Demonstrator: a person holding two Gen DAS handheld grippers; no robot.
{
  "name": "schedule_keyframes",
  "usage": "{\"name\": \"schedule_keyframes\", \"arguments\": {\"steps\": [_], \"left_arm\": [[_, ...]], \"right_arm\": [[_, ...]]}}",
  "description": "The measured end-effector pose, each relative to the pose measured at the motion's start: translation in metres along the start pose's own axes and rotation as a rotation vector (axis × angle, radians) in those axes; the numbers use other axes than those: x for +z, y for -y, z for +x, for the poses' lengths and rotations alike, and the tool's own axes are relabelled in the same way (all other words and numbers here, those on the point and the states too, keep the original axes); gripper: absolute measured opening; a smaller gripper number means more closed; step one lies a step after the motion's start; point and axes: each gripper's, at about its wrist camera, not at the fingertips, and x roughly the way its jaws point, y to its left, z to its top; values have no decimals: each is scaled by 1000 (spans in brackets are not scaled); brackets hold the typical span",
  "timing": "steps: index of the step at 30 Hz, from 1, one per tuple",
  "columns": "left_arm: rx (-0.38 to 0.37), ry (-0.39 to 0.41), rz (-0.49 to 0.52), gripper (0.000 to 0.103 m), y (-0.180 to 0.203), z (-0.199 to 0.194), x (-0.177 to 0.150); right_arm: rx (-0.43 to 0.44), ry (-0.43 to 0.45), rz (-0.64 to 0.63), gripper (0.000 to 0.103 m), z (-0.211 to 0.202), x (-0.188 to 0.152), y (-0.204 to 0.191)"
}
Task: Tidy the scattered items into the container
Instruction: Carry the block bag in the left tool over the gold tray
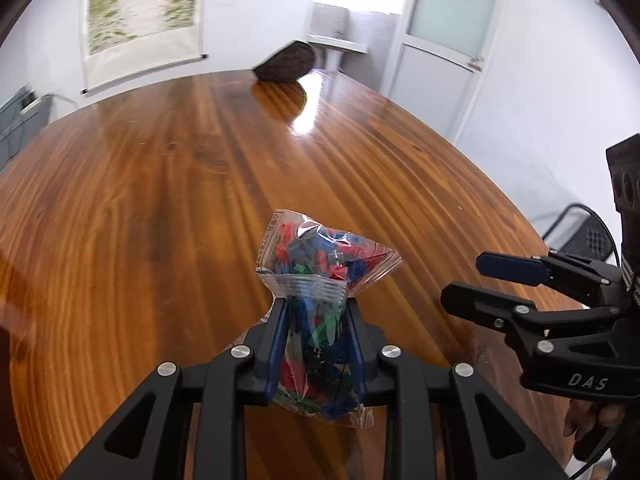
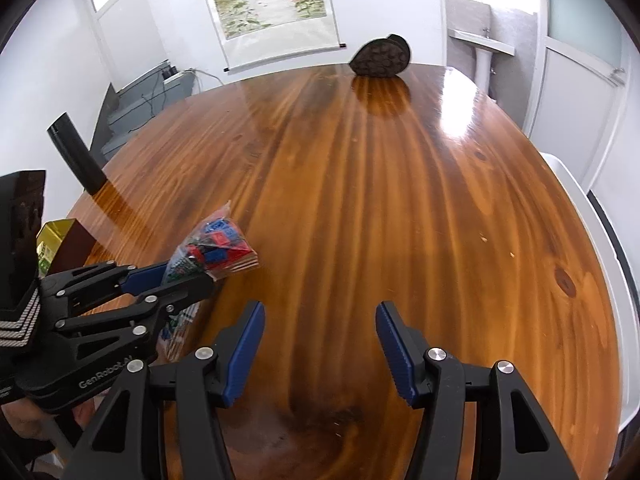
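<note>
My left gripper (image 1: 316, 312) is shut on a clear plastic bag of red, blue and green bricks (image 1: 320, 256) and holds it above the wooden table (image 1: 160, 180). The same bag (image 2: 216, 244) shows in the right wrist view, pinched by the left gripper (image 2: 188, 274) at the left. My right gripper (image 2: 320, 344) is open and empty over the table (image 2: 380, 200). It also shows at the right edge of the left wrist view (image 1: 464, 280), open, to the right of the bag.
A dark woven object (image 2: 380, 56) stands at the table's far end; it also shows in the left wrist view (image 1: 286, 62). A dark box with a green and yellow item (image 2: 52, 240) sits at the left. A black chair (image 1: 580, 232) stands beyond the table's right edge.
</note>
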Motion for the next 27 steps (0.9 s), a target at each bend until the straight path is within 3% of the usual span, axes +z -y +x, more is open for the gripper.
{"name": "schedule_keyframes", "arguments": {"steps": [12, 27], "left_arm": [[136, 84, -147, 27, -40, -47, -13], [356, 239, -320, 27, -96, -158, -54]], "right_arm": [[73, 15, -108, 59, 10, 12, -60], [241, 49, -231, 59, 7, 18, -170]]}}
